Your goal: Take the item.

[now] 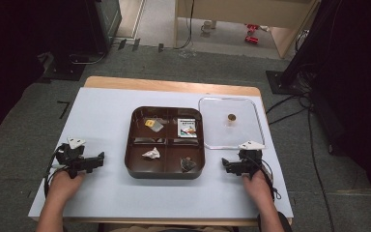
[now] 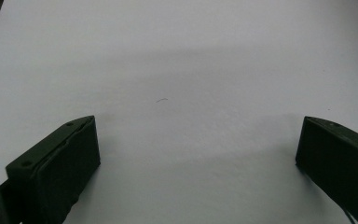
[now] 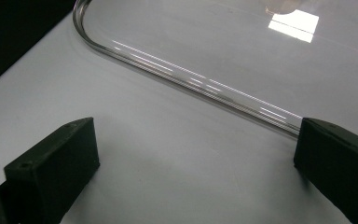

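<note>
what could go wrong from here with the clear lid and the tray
The right tool, open, sits close to the clear lid; its thin, glossy rim lies flat on the table, so the jaws may slip off it. The brown tray holds small loose items that could shift if it gets bumped.

This looks like a lab or test room set up for recording, not a home. A small wooden table (image 1: 171,86) covered with a white sheet (image 1: 106,121) stands on grey carpet tiles (image 1: 24,140), with black cables (image 1: 314,159) trailing over the floor and the dark foot of a stand (image 1: 282,81) to the right. Dark equipment (image 1: 84,29) stands at the back left, and further back a pale wooden desk (image 1: 251,12) has a cable hanging under it and small red items (image 1: 251,34) on the floor.
</note>
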`<action>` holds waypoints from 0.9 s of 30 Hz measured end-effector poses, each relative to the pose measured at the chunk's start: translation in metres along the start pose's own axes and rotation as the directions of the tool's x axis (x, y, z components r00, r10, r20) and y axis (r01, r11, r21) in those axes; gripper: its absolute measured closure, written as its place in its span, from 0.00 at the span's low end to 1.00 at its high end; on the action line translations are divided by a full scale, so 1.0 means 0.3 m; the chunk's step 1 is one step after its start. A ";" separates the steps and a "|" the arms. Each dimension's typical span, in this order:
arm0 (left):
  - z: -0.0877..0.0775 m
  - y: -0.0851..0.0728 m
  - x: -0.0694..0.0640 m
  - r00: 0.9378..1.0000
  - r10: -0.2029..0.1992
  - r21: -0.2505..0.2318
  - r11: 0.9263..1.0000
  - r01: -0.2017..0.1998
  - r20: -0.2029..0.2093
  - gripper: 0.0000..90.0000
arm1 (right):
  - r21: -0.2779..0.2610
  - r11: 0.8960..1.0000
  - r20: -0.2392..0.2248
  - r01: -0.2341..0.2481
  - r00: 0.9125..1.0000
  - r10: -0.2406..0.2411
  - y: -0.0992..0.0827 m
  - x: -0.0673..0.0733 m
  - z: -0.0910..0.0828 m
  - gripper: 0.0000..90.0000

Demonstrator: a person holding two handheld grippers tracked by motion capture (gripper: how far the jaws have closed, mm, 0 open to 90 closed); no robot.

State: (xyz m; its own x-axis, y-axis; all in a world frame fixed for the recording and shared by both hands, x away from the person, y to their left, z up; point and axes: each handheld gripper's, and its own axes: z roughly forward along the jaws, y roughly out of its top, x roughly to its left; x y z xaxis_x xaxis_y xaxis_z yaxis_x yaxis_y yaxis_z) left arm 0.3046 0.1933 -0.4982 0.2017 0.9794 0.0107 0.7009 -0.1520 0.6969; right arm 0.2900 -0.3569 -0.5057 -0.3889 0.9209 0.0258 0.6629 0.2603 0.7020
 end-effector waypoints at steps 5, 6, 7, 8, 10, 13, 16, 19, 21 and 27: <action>0.000 0.000 0.000 1.000 0.000 0.000 1.000 0.000 0.000 0.00 | 0.000 1.000 0.000 0.000 1.000 0.000 0.000 0.000 0.000 0.00; 0.000 0.000 0.000 1.000 0.000 0.000 1.000 0.000 0.000 0.00 | 0.000 1.000 0.000 0.000 1.000 0.000 0.000 0.000 0.000 0.00; 0.000 0.000 0.000 1.000 0.000 0.000 1.000 0.000 0.000 0.00 | 0.000 1.000 0.000 0.000 1.000 0.000 0.000 0.000 0.000 0.00; 0.000 0.000 0.000 1.000 0.000 0.000 1.000 0.000 0.000 0.00 | 0.000 1.000 0.000 0.000 1.000 0.000 0.000 0.000 0.000 0.00; 0.000 0.000 0.000 1.000 0.000 0.000 1.000 0.000 0.000 0.00 | 0.000 1.000 0.000 0.000 1.000 0.000 0.000 0.000 0.000 0.00; 0.000 0.000 0.000 1.000 0.000 0.000 1.000 0.000 0.000 0.00 | 0.000 1.000 0.000 0.000 1.000 0.000 0.000 0.000 0.000 0.00; 0.001 0.000 0.000 1.000 -0.003 -0.001 1.000 0.003 0.002 0.00 | 0.000 1.000 0.000 0.000 1.000 0.000 0.000 0.000 0.000 0.00; 0.000 0.001 0.002 1.000 -0.006 -0.001 1.000 0.006 0.004 0.00 | 0.000 1.000 0.000 0.000 1.000 0.000 0.000 0.000 0.000 0.00; 0.000 0.002 0.001 1.000 0.000 0.000 1.000 0.000 0.004 0.00 | 0.001 1.000 0.000 0.000 1.000 0.000 0.000 0.000 0.000 0.00; -0.005 0.013 0.015 0.999 0.033 0.005 0.999 -0.033 0.038 0.09 | 0.000 1.000 0.000 0.000 1.000 0.000 0.000 0.000 0.000 0.00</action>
State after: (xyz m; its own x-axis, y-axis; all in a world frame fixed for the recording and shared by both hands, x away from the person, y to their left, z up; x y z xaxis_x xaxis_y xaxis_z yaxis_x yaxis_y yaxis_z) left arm 0.3072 0.1972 -0.4945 0.2505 0.9681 0.0062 0.6976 -0.1849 0.6922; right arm 0.2902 -0.3569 -0.5057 -0.3892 0.9208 0.0258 0.6631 0.2606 0.7017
